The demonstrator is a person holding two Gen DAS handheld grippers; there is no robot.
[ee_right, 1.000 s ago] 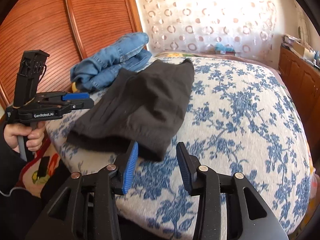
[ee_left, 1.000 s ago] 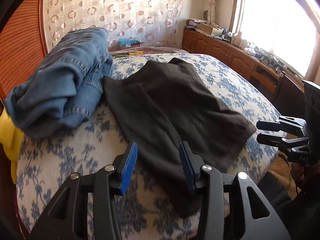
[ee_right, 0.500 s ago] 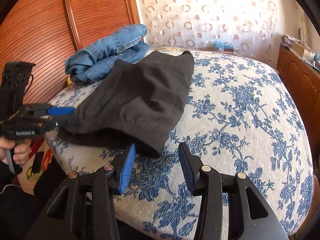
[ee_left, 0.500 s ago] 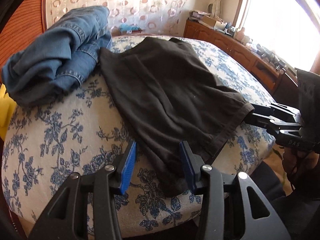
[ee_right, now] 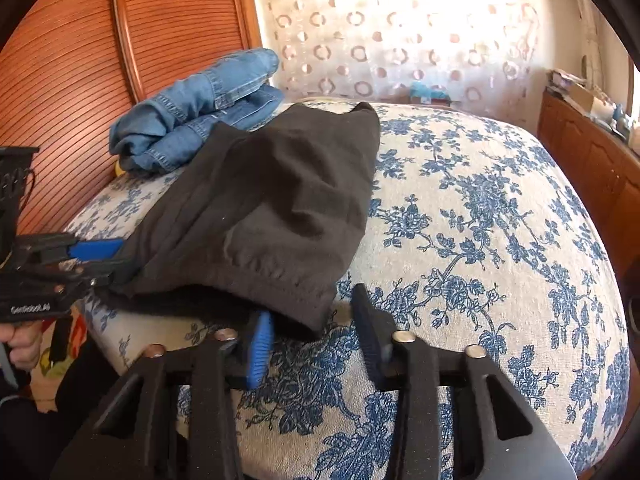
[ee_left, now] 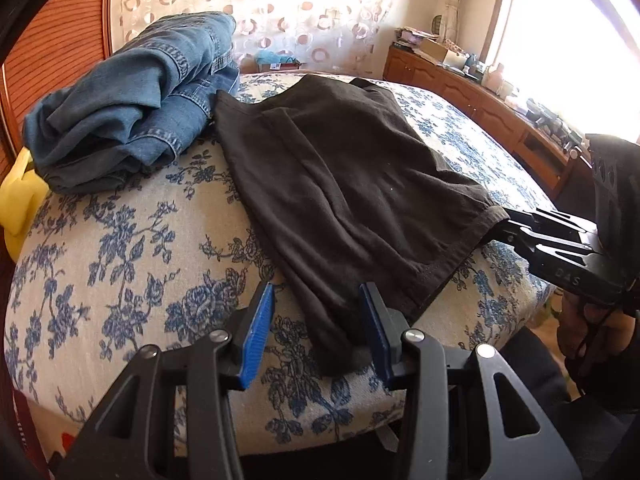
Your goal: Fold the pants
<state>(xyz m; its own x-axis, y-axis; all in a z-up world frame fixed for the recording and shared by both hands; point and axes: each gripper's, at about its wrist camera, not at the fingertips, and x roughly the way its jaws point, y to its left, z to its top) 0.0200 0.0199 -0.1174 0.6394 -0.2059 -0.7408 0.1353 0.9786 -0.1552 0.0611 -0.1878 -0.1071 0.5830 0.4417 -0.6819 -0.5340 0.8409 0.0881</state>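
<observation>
Left wrist view, nearest first: the left claw (ee_left: 316, 328) stands partly spread, its blue pads on either side of the near corner of the dark brown, soft-fabric pants (ee_left: 344, 184), not pressing on the cloth. The right claw (ee_left: 510, 226) reaches in from the right edge, its tips at the other hemmed corner, a hand (ee_left: 588, 332) gripping its handle.

Right wrist view: the right claw (ee_right: 316, 332) is closing, the corner of the pants (ee_right: 264, 216) lying between its blue pads without either pad yet pinching it. The left claw (ee_right: 116, 258) sits at the far-left corner of the garment.

These pants lie flat, folded double, on the bed with a white cover printed with blue flowers (ee_left: 120, 264), near its front edge. Just beyond, touching them, sits a rumpled heap of blue denim jeans (ee_left: 132, 120). Farther off are a slatted wooden panel (ee_right: 80, 60) and a circle-patterned curtain (ee_right: 400, 32).
</observation>
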